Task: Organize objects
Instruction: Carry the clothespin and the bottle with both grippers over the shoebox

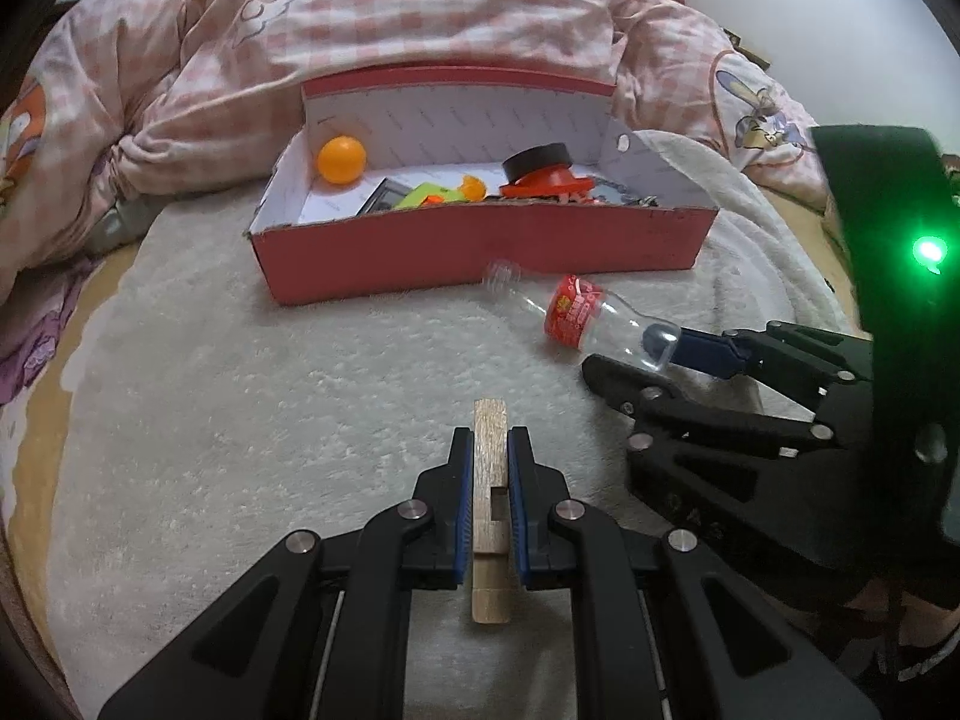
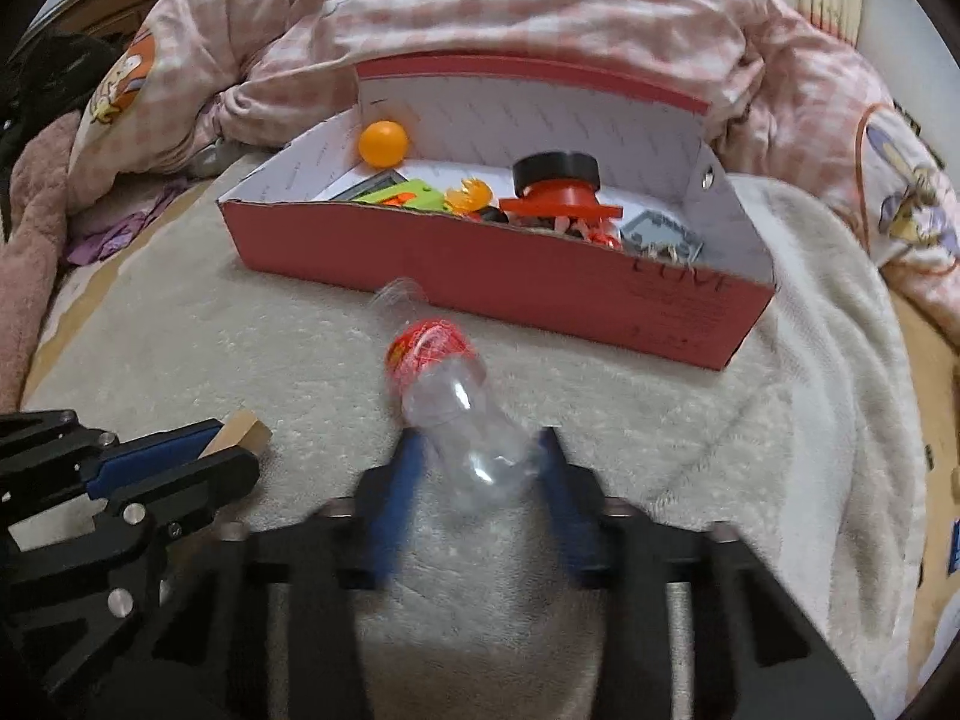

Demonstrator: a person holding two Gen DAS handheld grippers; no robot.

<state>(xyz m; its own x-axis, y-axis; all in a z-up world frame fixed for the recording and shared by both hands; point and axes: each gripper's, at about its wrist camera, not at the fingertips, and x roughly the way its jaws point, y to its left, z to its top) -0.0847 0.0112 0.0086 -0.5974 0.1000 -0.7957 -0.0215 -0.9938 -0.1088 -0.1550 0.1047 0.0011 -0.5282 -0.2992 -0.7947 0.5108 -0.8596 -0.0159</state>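
a: clear plastic, red label: the empty bottle sits clamped at its base between the right tongs, neck pointing ahead toward the red box. what could go wrong here?

b: the grip is only on the bottom end, so most of the bottle hangs out in front. thin plastic may buckle or pivot, and the neck could dip and catch the box's near wall instead of clearing it. the right wrist view is blurred around the pads, so how deep the hold goes is hard to tell.

a: and the left tongs?

b: clenched on a pale wooden block, held lengthwise between the blue pads, above the white fleece blanket on the bed. the block pokes out past the tips and behind them; it looks notched on one side, so it might twist in the hold.

a: the two tongs sit close.

b: the right ones lie just beside the left ones, to their right. both heading for one box could knock together. ahead of both, the box already holds an orange ball, a black-and-red piece and green bits, leaving bare floor mostly on the left.
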